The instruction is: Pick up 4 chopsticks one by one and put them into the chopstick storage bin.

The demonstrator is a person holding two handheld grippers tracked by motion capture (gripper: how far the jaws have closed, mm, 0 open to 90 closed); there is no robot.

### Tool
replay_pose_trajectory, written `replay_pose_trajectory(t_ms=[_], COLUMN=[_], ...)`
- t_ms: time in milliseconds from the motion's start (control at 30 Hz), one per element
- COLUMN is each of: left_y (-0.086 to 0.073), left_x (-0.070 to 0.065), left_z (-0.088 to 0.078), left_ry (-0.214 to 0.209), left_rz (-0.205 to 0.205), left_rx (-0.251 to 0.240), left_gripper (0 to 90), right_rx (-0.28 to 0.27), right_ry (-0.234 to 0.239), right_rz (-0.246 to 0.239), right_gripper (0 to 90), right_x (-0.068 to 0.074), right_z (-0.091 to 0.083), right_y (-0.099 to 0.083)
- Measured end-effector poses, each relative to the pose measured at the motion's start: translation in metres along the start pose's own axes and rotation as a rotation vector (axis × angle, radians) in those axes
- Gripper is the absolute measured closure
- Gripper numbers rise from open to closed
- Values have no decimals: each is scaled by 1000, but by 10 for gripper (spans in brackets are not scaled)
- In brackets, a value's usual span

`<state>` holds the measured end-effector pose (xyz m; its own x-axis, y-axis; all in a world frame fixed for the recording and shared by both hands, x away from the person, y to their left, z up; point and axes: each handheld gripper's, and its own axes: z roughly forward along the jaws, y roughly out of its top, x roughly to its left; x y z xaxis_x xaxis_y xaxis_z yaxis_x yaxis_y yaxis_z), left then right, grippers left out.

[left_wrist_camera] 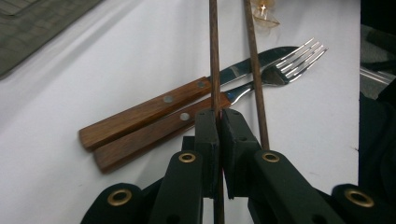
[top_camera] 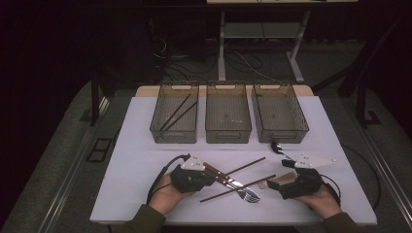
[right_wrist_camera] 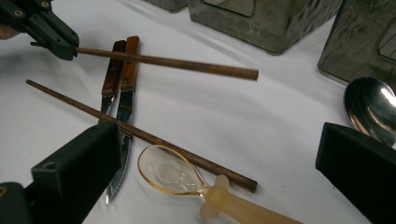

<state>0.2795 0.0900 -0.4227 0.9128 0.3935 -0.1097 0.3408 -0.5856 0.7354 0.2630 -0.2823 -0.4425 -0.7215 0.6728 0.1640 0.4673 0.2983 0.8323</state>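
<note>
The left tongs (left_wrist_camera: 219, 114) were clamped on one chopstick (right_wrist_camera: 168, 61), the right tongs (right_wrist_camera: 224, 154) gaped empty; the chopstick was best lifted level toward the left bin (top_camera: 160, 127), where two already lay

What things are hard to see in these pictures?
- Metal spoon: right gripper view, handle behind the right jaw.
- Plastic spoon: same view, handle cut off by the bottom edge.
- Held chopstick: left gripper view, tip cut off by the top edge.
</note>
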Motion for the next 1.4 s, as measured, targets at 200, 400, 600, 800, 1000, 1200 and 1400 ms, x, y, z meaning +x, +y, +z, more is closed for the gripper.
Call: replay_pose_trajectory(t_ms=[200, 400, 600, 800, 1000, 1200, 1400], left_y=[-3, -8, -11, -13, -15, -18, -19], left_x=[10, 19, 29, 34, 40, 50, 60], left_z=[-13, -28, -40, -49, -59, -70, -77], left_ry=[28, 73, 101, 125, 150, 170, 188], left_rz=[-20, -38, -63, -72, -91, -123, -152], left_rx=[-23, -46, -75, -96, -126, -167, -194], left_gripper=[859, 859, 859, 859, 859, 859, 859], right_rx=[-4, -7, -7, -7, -10, -11, -21], right_ry=[2, -1, 1, 0, 1, 0, 0], right_rz=[4, -4, 2, 0, 2, 8, 16], right_gripper=[3, 2, 3, 2, 2, 2, 3], right_x=[0, 1, 1, 1, 1, 0, -2], right_z=[0, -1, -1, -2, -3, -1, 0], right_y=[0, 0, 0, 0, 0, 1, 3])
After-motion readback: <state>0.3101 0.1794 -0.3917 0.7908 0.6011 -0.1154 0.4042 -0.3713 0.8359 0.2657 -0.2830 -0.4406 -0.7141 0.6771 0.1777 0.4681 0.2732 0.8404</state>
